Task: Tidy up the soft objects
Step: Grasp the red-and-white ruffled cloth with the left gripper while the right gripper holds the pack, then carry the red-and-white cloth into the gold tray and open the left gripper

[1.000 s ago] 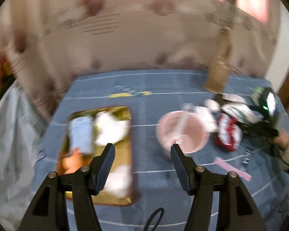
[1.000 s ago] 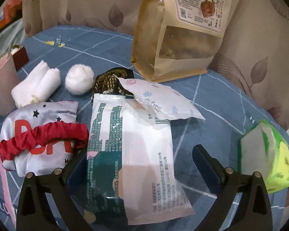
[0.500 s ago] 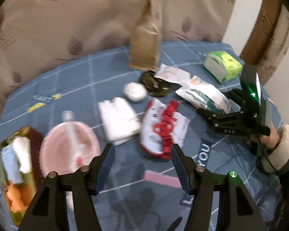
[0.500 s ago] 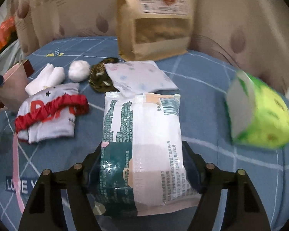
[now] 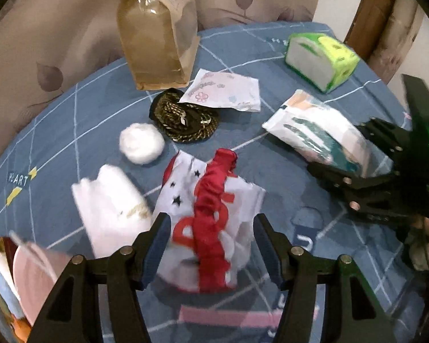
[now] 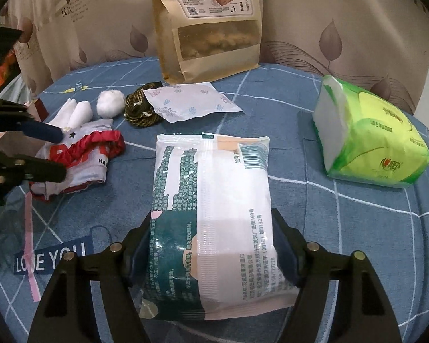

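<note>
While the right gripper [image 6: 211, 245] has its two pads squeezed onto the sides of a white and green wipes pack [image 6: 211, 208], the left gripper [image 5: 211, 245] just hangs with its fingers spread wide, nothing pinched between them. Right under the left one's open fingers is a white printed cloth [image 5: 243, 214] with red letters and little black stars, and a red scrunchie [image 5: 211, 214] lies across it. From the right wrist view you can see the left gripper's blue pads on either side of that cloth, though I can't tell if they're actually touching it.

Just beside the cloth, to its left in the left wrist view, there's a rolled white towel [image 5: 111, 203], and near the bottom left corner a pink bowl [image 5: 34, 268] next to a box [image 5: 3, 280] with some cloth bits in it, kinda blurry. A bit further back sits a white cotton ball [image 5: 141, 143], then a black and gold net thing [image 5: 183, 120] with a flat flowery packet [image 5: 223, 91] overlapping its edge. The wipes pack sticks out from the right gripper off to the right of all that.

Further out, a green tissue pack [image 6: 371, 134] sits well apart on the right side of the blue checked tablecloth [image 6: 329, 208]. At the very back a brown paper bag [image 6: 208, 25] stands upright against the beige leaf-print curtain [image 6: 343, 28].
</note>
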Tool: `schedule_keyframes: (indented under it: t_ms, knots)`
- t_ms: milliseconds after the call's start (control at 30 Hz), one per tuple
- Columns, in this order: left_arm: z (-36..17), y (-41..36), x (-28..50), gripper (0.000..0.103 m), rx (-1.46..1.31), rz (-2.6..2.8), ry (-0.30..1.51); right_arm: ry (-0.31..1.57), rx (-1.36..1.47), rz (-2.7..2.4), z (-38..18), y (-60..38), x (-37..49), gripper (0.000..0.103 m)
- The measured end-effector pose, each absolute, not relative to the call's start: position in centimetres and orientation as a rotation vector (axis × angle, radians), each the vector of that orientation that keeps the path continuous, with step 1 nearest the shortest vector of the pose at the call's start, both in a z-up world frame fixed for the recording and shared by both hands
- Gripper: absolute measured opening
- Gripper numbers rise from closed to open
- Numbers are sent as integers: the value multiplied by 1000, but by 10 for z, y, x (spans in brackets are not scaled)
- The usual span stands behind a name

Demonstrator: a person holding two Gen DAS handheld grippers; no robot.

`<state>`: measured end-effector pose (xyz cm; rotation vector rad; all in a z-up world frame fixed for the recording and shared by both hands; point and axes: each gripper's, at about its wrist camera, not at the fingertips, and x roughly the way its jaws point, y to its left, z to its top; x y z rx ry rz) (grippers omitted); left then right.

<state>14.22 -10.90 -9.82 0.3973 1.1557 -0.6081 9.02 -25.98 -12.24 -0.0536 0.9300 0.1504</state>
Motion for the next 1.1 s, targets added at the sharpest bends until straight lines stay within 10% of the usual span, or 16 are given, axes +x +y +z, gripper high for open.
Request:
schedule_keyframes:
  t_ms: [367,567,1100]
  knots:
    - [-127,-123,168,64,384,-558,1163,932,-51,158,-122,-262,88,74]
    - [-125,-118,168,21,334,-549,1176,933,-53,157,-122,-262,87,75]
    - [-98,-106,143,18,253,-578,1169,934,-58,155,-123,-260,88,75]
